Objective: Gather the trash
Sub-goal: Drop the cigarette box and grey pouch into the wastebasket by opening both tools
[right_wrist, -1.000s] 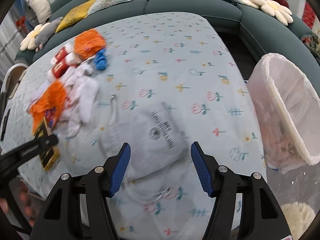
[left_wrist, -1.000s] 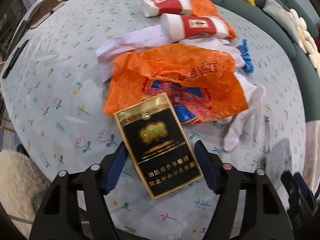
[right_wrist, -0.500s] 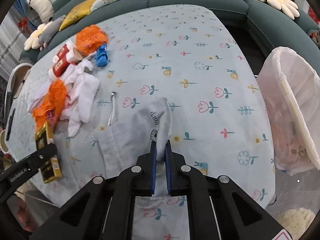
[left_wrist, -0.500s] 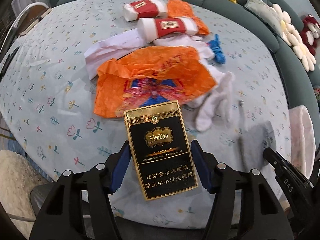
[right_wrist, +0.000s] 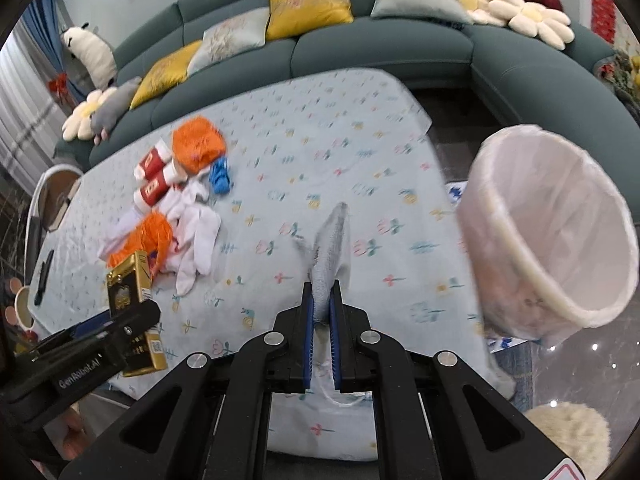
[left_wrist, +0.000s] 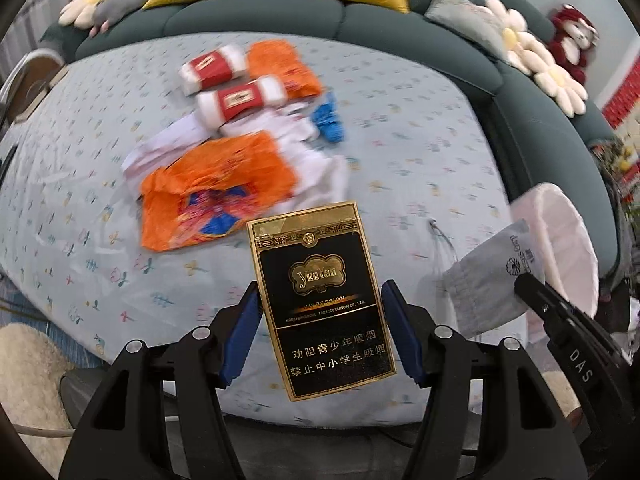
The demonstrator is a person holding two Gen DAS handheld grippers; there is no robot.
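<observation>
Right now the table [right_wrist: 360, 128] with its flowered cloth spreads below me, and the lined bin [right_wrist: 552, 224] stands off its right edge. Far left lie orange bags [left_wrist: 216, 188], white gloves [right_wrist: 196, 236] and red-banded rolls [left_wrist: 240, 98]. My left gripper [left_wrist: 320, 332] pinches the black-and-gold cigarette pack [left_wrist: 324, 300] above the near edge. My right gripper [right_wrist: 321, 320], pressed together, nips a grey pouch [right_wrist: 330, 252], lifted beside the bin.

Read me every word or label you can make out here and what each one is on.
"YunYan" and "IMPRESSION": black and gold cigarette pack held in the left claw.
"劝阻青少年吸烟 禁止中小学生吸烟": same pack.
"DAS": right claw's arm.
"GenRobot.AI": left claw's arm.
Grey pouch print and red-labelled rolls: too blurred.
</observation>
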